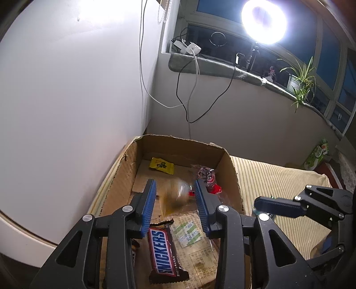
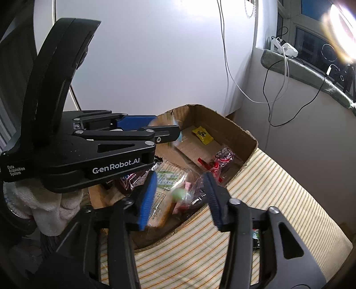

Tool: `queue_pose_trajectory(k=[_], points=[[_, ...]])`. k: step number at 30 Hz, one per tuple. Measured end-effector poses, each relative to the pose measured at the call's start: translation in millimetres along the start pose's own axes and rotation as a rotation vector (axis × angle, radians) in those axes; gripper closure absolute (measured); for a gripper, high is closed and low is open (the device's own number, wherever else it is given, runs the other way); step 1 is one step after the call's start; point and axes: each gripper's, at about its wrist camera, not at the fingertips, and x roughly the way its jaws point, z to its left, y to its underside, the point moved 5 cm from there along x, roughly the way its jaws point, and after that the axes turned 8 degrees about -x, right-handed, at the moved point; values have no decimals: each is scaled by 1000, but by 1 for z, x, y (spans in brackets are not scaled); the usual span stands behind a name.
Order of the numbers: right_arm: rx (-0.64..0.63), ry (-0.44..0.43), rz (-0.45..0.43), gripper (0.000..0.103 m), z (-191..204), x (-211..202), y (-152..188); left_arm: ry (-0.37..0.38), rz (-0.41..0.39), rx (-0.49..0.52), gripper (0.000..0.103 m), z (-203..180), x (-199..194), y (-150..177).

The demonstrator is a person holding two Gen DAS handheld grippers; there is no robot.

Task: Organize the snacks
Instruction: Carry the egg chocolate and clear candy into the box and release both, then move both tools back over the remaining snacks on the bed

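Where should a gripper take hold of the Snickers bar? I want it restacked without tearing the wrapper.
Grip the Snickers bar across its narrow width at mid-length, coming from above: it lies flat on the cardboard box floor, long sides exposed, its crimped ends too flimsy to hold.

A round white ring lamp (image 1: 264,21) on the window sill blows out to pure glare, flaring at the right wrist view's top corner. The plain white wall (image 1: 66,77) shines with reflected light. Fisheye curvature bends every edge, corners darken, and a blurred clear-wrapped snack (image 1: 178,193) smears between the tongs.
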Motion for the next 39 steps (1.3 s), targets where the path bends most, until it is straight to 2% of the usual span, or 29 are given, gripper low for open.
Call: queue_pose_trajectory(k=[2, 4, 5, 7, 11, 14, 17, 26, 35, 39], points=[[-1, 3, -4, 48, 0, -2, 0, -2, -4, -2, 68, 0, -2, -1], [-5, 6, -7, 45, 1, -6, 0, -3, -11, -3, 58, -1, -6, -1], [-8, 10, -8, 39, 2, -7, 0, -6, -16, -2, 55, -1, -8, -2], [-14, 23, -15, 32, 3, -13, 1, -6, -22, 1, 55, -3, -12, -1], [-14, 34, -24, 27, 2, -21, 3, -7, -37, 5, 48, -8, -21, -1], [-10, 44, -32, 22, 0, -30, 5, -2, -46, 8, 48, -12, -28, -1], [-4, 55, -37, 21, -3, -37, 9, 1, -53, 12, 44, -18, -34, 1], [30, 98, -51, 21, -21, -67, 32, 37, -61, 12, 44, -41, -51, 15], [183, 165, -38, 21, -81, -98, 81, 99, -18, 31, 44, -78, -49, 43], [251, 226, -18, 21, -116, -109, 110, 130, 14, 55, 44, -101, -41, 57]])
